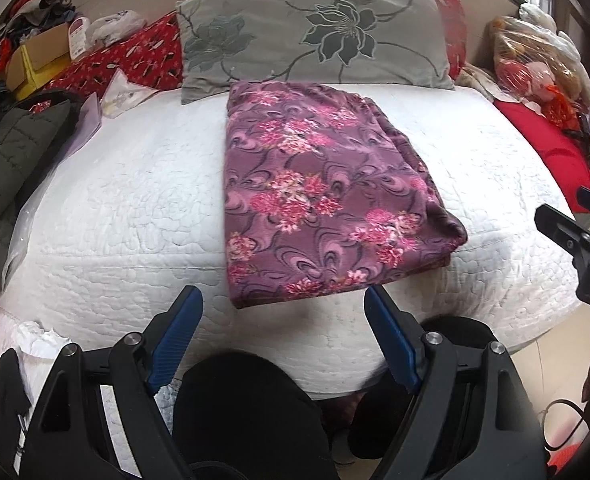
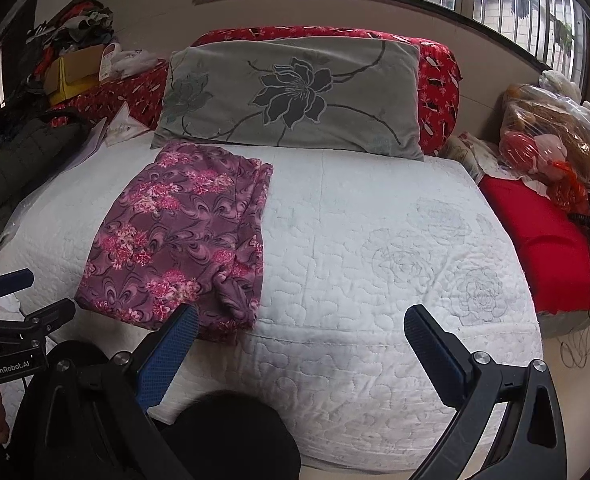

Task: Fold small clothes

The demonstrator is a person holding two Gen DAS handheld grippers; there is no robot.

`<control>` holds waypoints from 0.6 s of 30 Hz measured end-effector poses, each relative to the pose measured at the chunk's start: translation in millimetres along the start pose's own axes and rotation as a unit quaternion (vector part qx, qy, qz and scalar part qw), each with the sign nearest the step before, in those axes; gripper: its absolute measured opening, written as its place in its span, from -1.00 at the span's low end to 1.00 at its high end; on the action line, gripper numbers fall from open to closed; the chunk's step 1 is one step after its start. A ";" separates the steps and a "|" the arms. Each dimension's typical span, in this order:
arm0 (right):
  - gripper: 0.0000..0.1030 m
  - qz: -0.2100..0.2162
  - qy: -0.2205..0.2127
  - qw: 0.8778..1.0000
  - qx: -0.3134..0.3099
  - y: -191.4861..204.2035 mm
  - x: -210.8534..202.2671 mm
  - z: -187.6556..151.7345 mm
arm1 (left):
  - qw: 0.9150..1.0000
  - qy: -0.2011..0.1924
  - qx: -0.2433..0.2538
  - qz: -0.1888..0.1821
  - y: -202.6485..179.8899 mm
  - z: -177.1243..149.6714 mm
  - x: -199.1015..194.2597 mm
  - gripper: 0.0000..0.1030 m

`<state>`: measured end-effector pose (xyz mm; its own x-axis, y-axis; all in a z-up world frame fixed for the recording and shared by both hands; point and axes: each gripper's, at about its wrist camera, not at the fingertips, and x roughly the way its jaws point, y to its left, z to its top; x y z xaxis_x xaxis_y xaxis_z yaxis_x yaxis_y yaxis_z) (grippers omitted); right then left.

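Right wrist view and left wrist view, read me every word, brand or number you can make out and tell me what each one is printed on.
"GenRobot.AI": white letters on the black body of the left gripper, at the left edge of the right wrist view.
White label with red print on the brown cardboard box: too small and blurred to read.
Single white character on the right gripper body at the left wrist view's right edge: cut off, unreadable.
Nothing else legible.

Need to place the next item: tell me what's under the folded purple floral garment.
The purple floral garment lies on the white quilted cover; its far edge sits just before the grey flower pillow. Anything under it is covered.
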<state>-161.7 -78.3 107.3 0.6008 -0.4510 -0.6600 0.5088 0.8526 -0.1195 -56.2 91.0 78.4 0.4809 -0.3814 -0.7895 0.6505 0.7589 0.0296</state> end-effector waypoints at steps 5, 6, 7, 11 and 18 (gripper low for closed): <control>1.00 -0.001 0.001 1.000 0.003 -0.5 -0.2 -1.1 | 1.000 0.004 0.004 -0.018 -8.9 0.8 -3.1 0.63; 1.00 -0.002 0.002 1.000 0.004 -1.2 -0.3 -1.5 | 1.000 0.004 0.005 -0.022 -10.9 1.0 -4.4 0.63; 1.00 -0.002 0.002 1.000 0.006 -2.1 -0.3 -1.7 | 1.000 0.004 0.006 -0.025 -13.2 0.6 -5.1 0.63; 1.00 -0.003 0.004 1.000 0.014 -7.5 -0.2 -2.7 | 0.999 0.001 0.008 -0.040 -19.7 0.1 -10.0 0.63; 1.00 -0.004 0.011 0.999 0.030 -15.7 1.9 -5.1 | 0.999 -0.001 0.023 -0.046 -30.0 -0.8 -13.0 0.63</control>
<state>-171.7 -91.1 104.2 0.5835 -0.4510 -0.6754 0.5499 0.8314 -0.0800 -82.4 73.6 87.3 0.4187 -0.4500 -0.7888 0.7189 0.6950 -0.0149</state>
